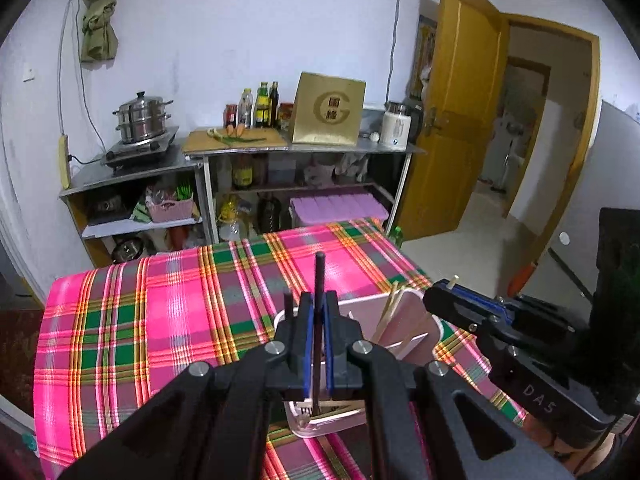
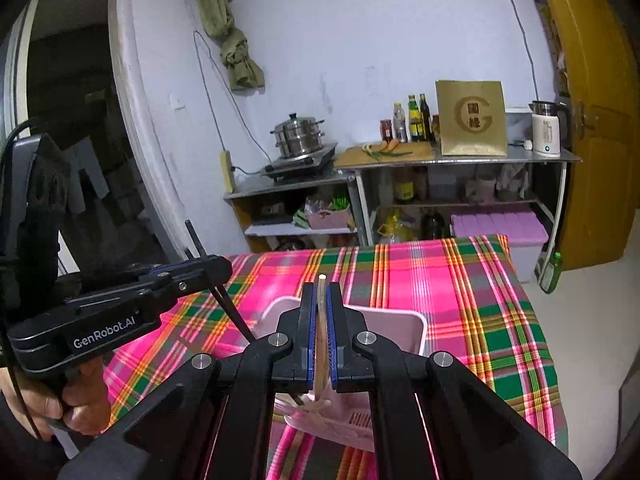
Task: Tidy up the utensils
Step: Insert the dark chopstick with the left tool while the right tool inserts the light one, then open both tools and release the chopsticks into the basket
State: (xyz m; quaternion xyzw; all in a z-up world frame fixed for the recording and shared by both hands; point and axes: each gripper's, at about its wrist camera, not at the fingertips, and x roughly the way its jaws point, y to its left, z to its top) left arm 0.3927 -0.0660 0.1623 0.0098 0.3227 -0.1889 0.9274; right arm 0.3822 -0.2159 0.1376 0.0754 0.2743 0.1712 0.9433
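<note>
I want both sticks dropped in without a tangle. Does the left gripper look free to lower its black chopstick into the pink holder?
Probably yes. The left gripper holds the black chopstick upright over the pink holder, its tip already inside. The right gripper, shut on a wooden chopstick, works the other side, apart from it.

Inspector: Premises type?
Officer: Home kitchen. Steamer pot (image 1: 142,118) on single burner (image 1: 140,151) at ten o'clock; cutting board (image 1: 236,139), sauce bottles (image 1: 262,105) at twelve; kettle (image 1: 396,125), wooden door (image 1: 456,112) at one.
</note>
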